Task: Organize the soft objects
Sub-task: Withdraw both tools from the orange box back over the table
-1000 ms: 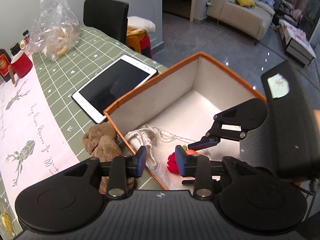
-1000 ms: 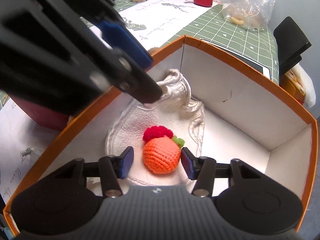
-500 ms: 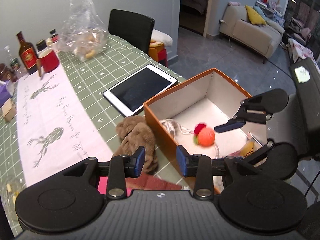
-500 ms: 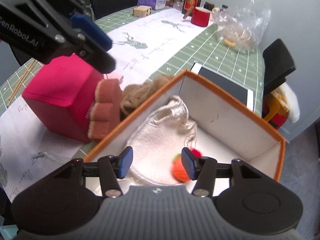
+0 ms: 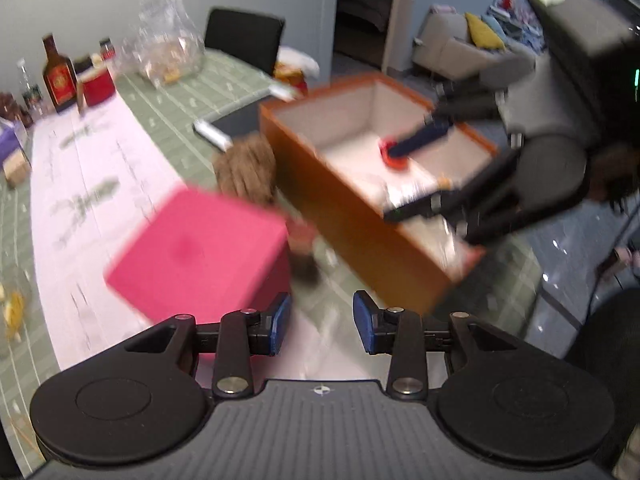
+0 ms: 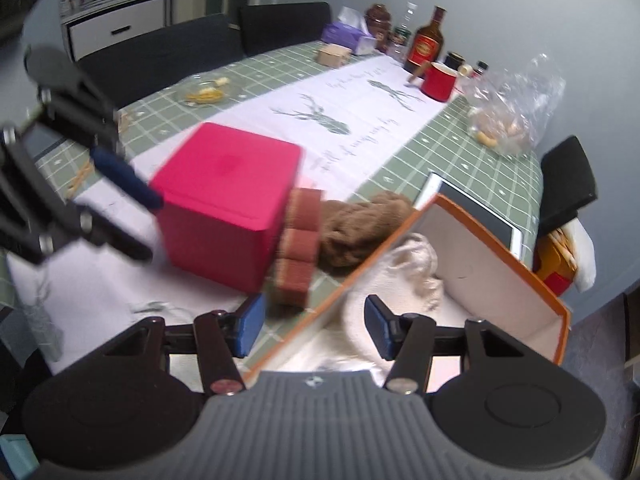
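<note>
An orange-rimmed open box [image 5: 352, 200] stands on the table, and the crochet orange fruit [image 5: 394, 160] lies inside it, partly behind a finger of my right gripper [image 5: 414, 176]. A white cloth pouch [image 6: 412, 264] also lies in the box [image 6: 500, 264]. Outside it, a brown plush [image 6: 360, 224] and a row of reddish-brown soft blocks [image 6: 300, 248] lie against a pink box [image 6: 228, 196]. My right gripper [image 6: 314, 328] is open above the box rim, holding nothing. My left gripper [image 5: 320, 328] is open and empty near the pink box [image 5: 200, 248], and shows at the left of the right wrist view [image 6: 140, 220].
A white tablet [image 6: 480, 216] lies behind the orange box. At the far end of the white table runner [image 6: 360, 120] stand a red mug [image 6: 438, 82], a bottle [image 6: 426, 44] and a clear plastic bag [image 6: 512, 108]. Black chairs [image 6: 160, 60] line the table's far side.
Both grippers have pulled back from the orange box. The right one has risen off the crochet fruit, which stays in the box. The left one has swung over towards the pink box.
</note>
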Demonstrator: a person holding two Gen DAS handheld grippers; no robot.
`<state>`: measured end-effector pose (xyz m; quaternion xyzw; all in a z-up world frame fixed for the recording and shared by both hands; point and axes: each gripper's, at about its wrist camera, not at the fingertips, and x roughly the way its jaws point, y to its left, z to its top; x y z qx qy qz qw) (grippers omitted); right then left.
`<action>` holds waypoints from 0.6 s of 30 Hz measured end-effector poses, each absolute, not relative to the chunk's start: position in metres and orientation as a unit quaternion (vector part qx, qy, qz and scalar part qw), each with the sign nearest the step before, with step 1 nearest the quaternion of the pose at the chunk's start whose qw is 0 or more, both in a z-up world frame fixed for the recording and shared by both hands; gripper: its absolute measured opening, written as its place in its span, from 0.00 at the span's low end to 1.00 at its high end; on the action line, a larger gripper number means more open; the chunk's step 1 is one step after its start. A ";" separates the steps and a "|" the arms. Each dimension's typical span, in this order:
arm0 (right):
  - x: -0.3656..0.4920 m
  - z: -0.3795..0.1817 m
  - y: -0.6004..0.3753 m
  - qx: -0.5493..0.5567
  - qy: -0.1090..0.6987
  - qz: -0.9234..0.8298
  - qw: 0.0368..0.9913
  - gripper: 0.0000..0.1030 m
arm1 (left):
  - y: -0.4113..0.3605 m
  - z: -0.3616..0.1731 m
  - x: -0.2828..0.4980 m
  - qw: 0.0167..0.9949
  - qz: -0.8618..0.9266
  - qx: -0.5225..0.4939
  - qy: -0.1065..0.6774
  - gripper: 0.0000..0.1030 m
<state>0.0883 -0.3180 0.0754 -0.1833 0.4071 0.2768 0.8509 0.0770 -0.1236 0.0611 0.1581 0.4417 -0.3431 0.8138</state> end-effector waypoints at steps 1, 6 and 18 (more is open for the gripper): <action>0.082 0.074 -0.312 -0.186 0.409 0.281 0.848 0.54 | -0.119 0.054 0.071 0.810 -0.343 0.160 0.449 0.42; 0.051 0.060 -0.281 -0.204 0.418 0.300 0.833 0.54 | -0.090 0.034 0.058 0.802 -0.329 0.157 0.474 0.42; 0.015 0.000 -0.205 -0.246 0.483 0.307 0.783 0.65 | -0.043 0.001 0.044 0.808 -0.325 0.082 0.484 0.48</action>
